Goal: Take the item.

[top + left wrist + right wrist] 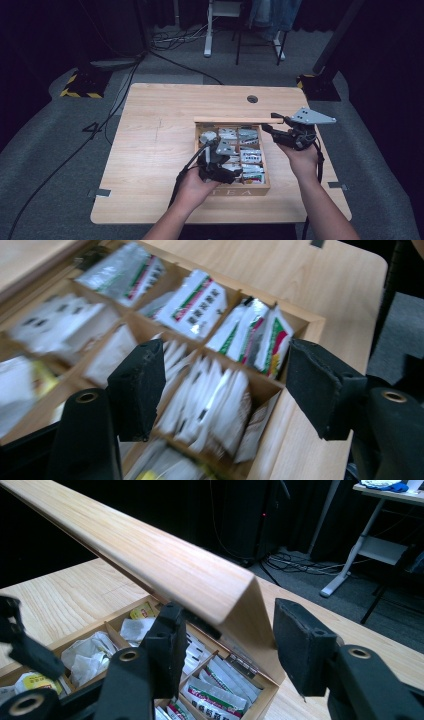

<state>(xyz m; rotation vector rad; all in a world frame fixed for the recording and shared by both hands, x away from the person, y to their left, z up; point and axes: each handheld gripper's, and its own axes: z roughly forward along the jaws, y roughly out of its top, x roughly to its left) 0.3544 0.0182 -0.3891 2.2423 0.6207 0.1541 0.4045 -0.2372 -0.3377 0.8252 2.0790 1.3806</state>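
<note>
Wooden tea box (255, 186) on the table (150, 150), right of centre, toward the near edge. Lid (235, 120) raised along the far side. Tea bags (207, 405) inside, in separate compartments. Left gripper (239, 173) above the near compartments; right gripper (267, 128) beside the lid's right end.

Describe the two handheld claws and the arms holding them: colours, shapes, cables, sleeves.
Both are black units. The left claw has two blocky black jaws with foam-like pads and brass-coloured rivets. The right claw is built the same. Each carries a grey three-cornered plate with holes; the right one's plate is clearest. A black cable trails from the left unit along the forearm, and another runs down from the right. No sleeves are visible on the forearms.
</note>
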